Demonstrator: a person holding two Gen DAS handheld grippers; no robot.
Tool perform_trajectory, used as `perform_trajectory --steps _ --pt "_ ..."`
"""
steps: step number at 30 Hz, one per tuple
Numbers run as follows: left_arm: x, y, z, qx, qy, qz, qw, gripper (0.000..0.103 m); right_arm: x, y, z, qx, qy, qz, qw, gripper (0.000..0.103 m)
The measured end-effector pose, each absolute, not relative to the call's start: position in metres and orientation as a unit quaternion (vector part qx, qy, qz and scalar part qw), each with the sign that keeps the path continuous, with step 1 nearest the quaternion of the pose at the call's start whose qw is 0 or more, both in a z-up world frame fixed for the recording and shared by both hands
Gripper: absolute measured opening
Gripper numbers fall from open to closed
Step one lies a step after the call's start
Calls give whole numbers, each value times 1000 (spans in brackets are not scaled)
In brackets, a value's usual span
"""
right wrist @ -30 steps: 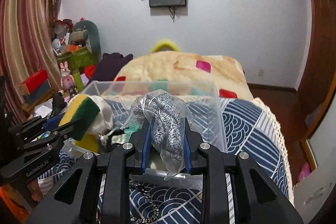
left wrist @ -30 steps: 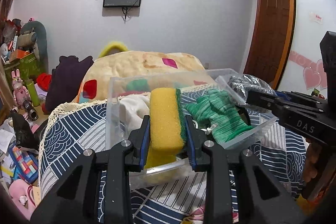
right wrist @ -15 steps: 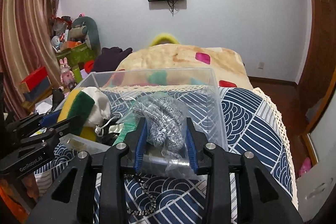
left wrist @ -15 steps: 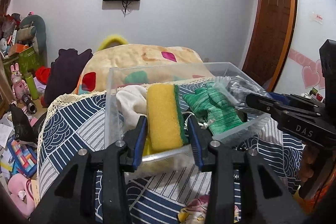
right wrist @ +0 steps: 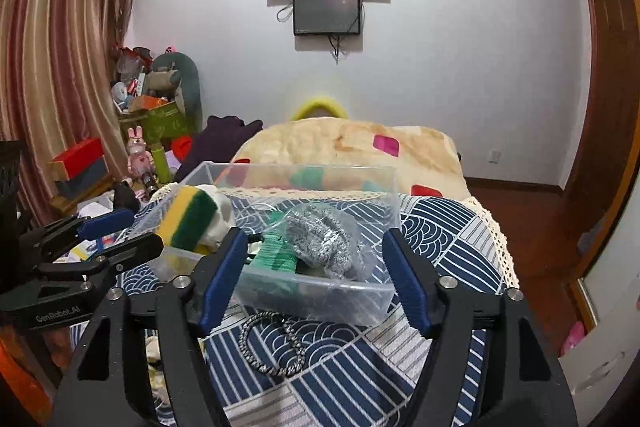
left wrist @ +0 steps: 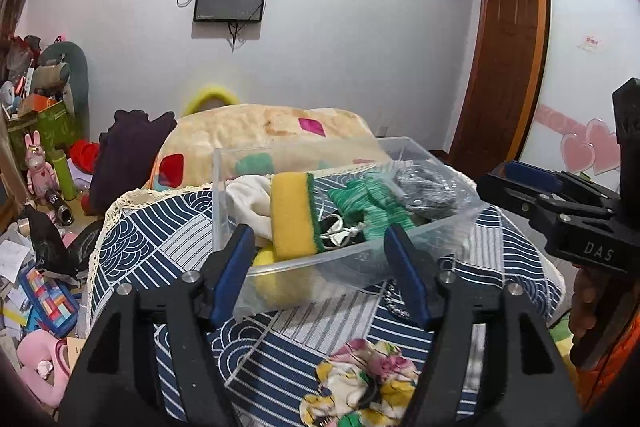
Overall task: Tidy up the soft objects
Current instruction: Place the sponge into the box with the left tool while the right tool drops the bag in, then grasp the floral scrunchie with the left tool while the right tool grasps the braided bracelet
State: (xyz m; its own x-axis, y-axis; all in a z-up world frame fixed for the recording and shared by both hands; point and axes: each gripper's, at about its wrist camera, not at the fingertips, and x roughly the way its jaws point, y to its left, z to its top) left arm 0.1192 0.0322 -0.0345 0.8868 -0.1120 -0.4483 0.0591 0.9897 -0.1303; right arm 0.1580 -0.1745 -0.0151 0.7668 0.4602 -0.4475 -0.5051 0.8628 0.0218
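Both claws have let go within the last second: the yellow-and-green sponge (left wrist: 294, 213) that sat clamped in the left claw (left wrist: 318, 275) now stands on edge inside the clear plastic bin (left wrist: 352, 261), just ahead of that claw's spread fingers. Likewise the bagged grey scrubber (right wrist: 324, 241), a second ago pinched by the right claw (right wrist: 314, 277), lies in the bin directly in front of its open fingers. Between the two dropped items rests a green knitted cloth (left wrist: 370, 203), and a white cloth (left wrist: 250, 197) is bunched beyond the sponge on the left claw's left side. Each claw is wide apart and empty, pulled back to the near wall of the bin.

Judging by this, two soft things are now sorted and both claws are free for another pick. Candidates sit nearer than the bin: a floral fabric bundle (left wrist: 362, 385) lies on the blue patterned bedspread (right wrist: 440, 227) below the left claw, and a dark braided cord (right wrist: 272, 343) lies under the right claw.
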Motion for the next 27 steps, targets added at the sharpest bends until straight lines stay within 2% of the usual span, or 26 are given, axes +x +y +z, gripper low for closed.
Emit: perform_trajectory --steps 9,25,27 --pt "91 26 -42 -57 240 -48 968 86 140 -172 -28 -60 234 276 930 68" --pt "91 13 -119 -95 346 -97 928 86 151 -149 -95 -71 324 304 893 68" --pt "90 10 -121 -90 343 -94 930 86 156 -145 -101 -75 331 307 889 64"
